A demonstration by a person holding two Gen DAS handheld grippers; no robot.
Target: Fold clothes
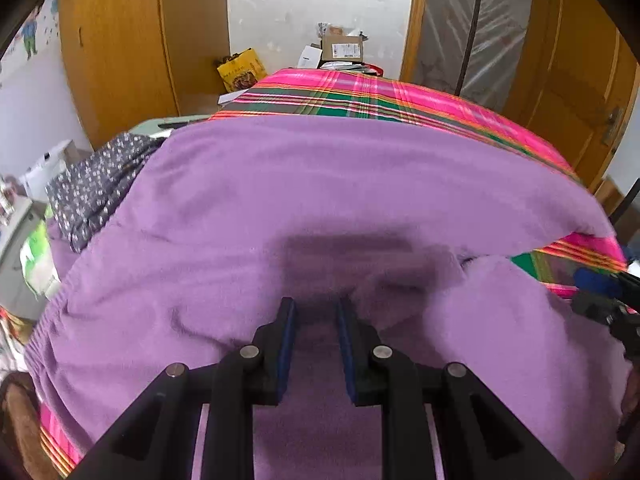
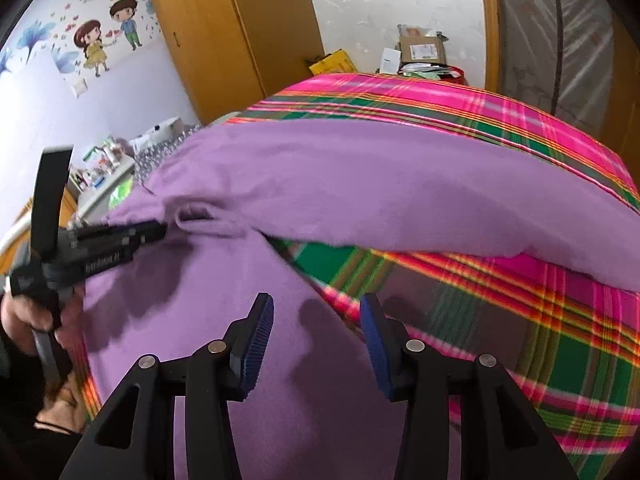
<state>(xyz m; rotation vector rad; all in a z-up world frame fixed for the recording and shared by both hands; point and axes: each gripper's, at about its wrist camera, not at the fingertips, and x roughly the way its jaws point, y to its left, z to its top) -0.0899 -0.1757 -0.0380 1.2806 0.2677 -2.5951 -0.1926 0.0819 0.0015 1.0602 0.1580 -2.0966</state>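
Left gripper [image 1: 316, 304] narrow, empty, over purple garment [image 1: 320, 184] | right gripper [image 2: 316, 304] wide, empty

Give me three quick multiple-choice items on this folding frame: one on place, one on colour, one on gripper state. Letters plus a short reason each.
1. Where does the purple garment lie?
A. On the plaid bedspread
B. On a wooden floor
C. Inside a cardboard box

2. What colour are the right gripper's finger pads?
A. Red
B. Blue
C. White

3. How does the right gripper stand?
A. Shut on the wardrobe door
B. Shut on a yellow bag
C. Open, nothing between its pads

Answers:
1 A: pink and green plaid shows around and under the purple cloth.
2 B: both pads are dark blue against the black fingers.
3 C: a wide gap shows between the pads, with the cloth and bedspread lying below it.
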